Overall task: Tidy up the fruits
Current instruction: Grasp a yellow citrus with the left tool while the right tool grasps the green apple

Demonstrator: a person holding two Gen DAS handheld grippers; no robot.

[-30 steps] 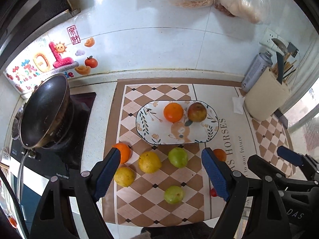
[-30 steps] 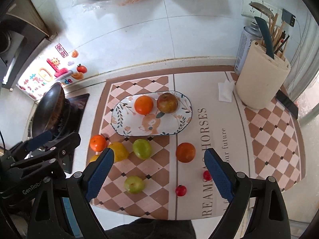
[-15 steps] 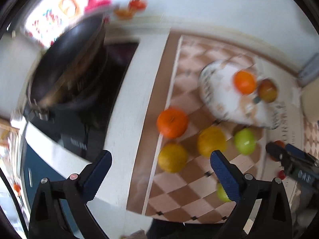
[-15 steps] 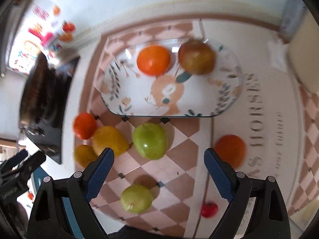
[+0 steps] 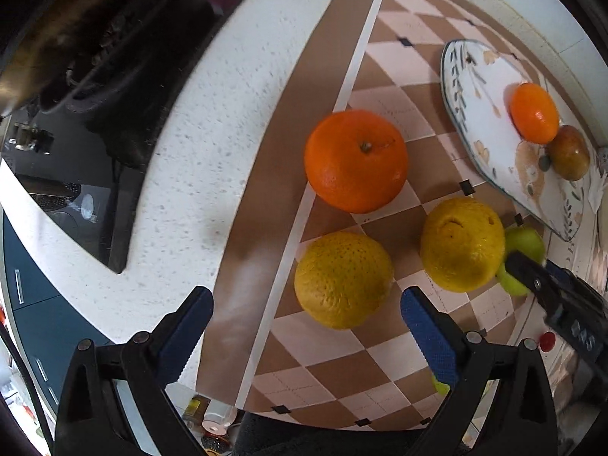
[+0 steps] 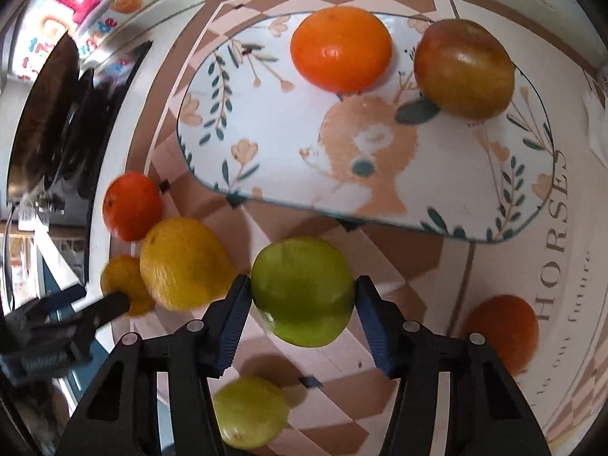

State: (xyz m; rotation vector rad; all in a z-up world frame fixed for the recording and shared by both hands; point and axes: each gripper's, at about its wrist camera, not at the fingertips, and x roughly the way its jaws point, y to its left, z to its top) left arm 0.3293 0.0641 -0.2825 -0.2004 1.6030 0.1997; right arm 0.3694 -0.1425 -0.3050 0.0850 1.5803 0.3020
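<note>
My left gripper [image 5: 306, 317] is open, low over the checkered mat, with a yellow orange [image 5: 344, 279] just ahead between its fingers. An orange [image 5: 356, 160] and a second yellow fruit [image 5: 461, 243] lie beyond. My right gripper [image 6: 302, 304] is shut on a green apple [image 6: 302, 290], both pads against its sides. The oval patterned plate [image 6: 266, 144] holds an orange [image 6: 341, 47] and a red-brown apple [image 6: 463, 68]. The plate also shows in the left wrist view [image 5: 478, 87].
A second green apple [image 6: 249, 410] lies near my right gripper, an orange [image 6: 501, 330] to its right. A dark wok on the stove [image 5: 95, 57] is at the left. The counter edge runs along the front. A small red tomato [image 5: 546, 341] lies at right.
Both grippers dropped toward the mat. The left swung left over the yellow and orange fruits. The right closed in around the green apple.
</note>
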